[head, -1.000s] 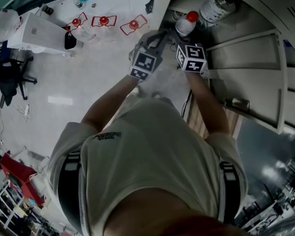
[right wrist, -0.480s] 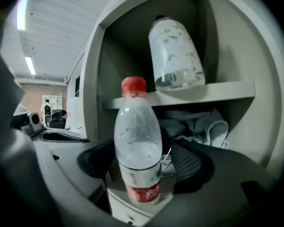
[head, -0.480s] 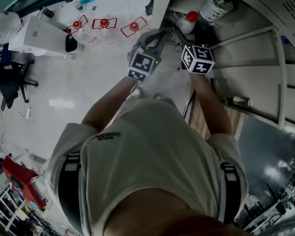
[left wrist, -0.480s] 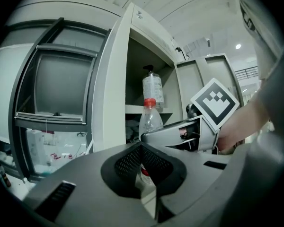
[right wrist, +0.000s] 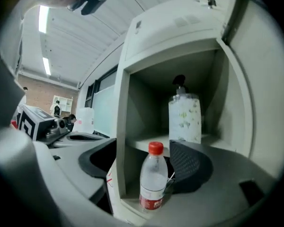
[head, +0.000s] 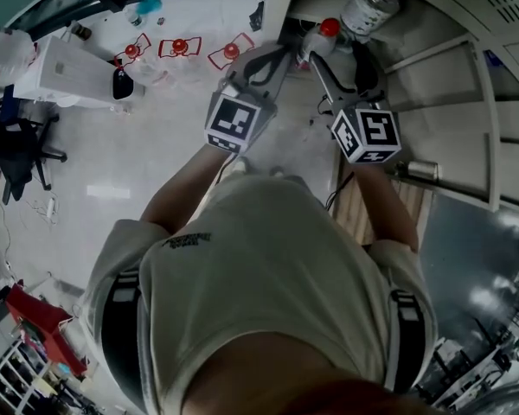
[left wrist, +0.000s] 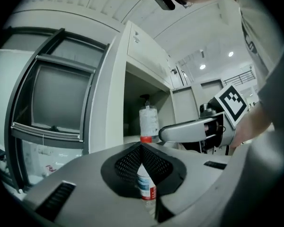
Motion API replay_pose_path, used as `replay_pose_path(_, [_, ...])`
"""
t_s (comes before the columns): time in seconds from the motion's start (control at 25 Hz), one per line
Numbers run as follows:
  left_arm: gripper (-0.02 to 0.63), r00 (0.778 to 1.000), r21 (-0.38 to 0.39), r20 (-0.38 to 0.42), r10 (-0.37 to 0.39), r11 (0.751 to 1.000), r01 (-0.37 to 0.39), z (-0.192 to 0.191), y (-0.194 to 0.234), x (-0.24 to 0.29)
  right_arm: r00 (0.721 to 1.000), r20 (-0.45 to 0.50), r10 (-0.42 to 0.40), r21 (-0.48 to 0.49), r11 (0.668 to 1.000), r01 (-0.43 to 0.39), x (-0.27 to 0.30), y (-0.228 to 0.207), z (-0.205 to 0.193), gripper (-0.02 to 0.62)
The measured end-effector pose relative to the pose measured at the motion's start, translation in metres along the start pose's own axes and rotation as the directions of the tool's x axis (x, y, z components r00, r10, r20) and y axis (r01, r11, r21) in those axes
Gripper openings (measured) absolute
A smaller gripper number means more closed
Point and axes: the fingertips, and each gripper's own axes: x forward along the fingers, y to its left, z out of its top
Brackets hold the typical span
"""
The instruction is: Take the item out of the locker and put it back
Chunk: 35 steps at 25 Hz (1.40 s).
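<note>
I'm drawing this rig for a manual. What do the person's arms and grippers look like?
Both the left gripper and right gripper have broad light-grey moulded jaws lined with black mesh-textured pads, and each carries a white cube printed with black square markers. The person wears a pale short-sleeved T-shirt, forearms uncovered. The right jaws have just closed slightly, a bottle standing between them.

Raising the left gripper (head: 278, 57) and the right gripper (head: 339, 50) higher before the locker (head: 437, 80), and just opening the right jaws wider around the standing bottle (head: 321, 35) without pressing it.
</note>
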Motion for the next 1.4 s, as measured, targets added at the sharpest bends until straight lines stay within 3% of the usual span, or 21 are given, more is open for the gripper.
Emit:
replay_pose_path(0.16, [0.012,0.998,-0.009,0.058,-0.018,1.000,0.019,0.042,-0.004,-0.012,0.998,0.054,0.028,0.038,0.999,-0.030,-0.018,0.011,0.030,0.324])
replay_pose_path(0.2, [0.012,0.997,-0.014,0.074,-0.023,1.000,0.024,0.054,-0.005,-0.016,0.998,0.061,0.031,0.053,0.998,-0.034,-0.022,0.012,0.036,0.270])
replay_pose_path(0.4, [0.012,0.989,0.015,0.143,-0.045,0.999,0.044,0.094,-0.011,-0.031,0.992,0.118,0.038,0.075,0.996,-0.048,-0.039,0.019,0.067,0.234])
replay_pose_path(0.48, [0.012,0.985,0.026,0.161,-0.055,0.998,0.051,0.104,-0.014,-0.036,0.990,0.137,0.031,0.073,0.996,-0.042,-0.047,0.021,0.076,0.160])
replay_pose_path(0.56, [0.012,0.983,0.039,0.172,-0.064,0.998,0.058,0.111,-0.018,-0.040,0.988,0.154,0.029,0.076,0.996,-0.041,-0.055,0.022,0.084,0.156])
replay_pose_path(0.64, [0.012,0.981,0.044,0.179,-0.073,0.997,0.066,0.115,-0.021,-0.044,0.985,0.172,0.019,0.083,0.996,-0.034,-0.064,0.023,0.091,0.090])
replay_pose_path(0.84, [0.012,0.976,0.041,0.193,-0.100,0.995,0.094,0.122,-0.030,-0.055,0.983,0.184,0.001,0.100,0.995,-0.020,-0.085,0.026,0.096,0.017])
replay_pose_path(1.4, [0.012,0.978,0.029,0.139,-0.156,0.988,0.153,0.098,-0.046,-0.071,0.994,0.113,-0.015,0.162,0.987,-0.003,-0.105,0.051,0.066,0.003])
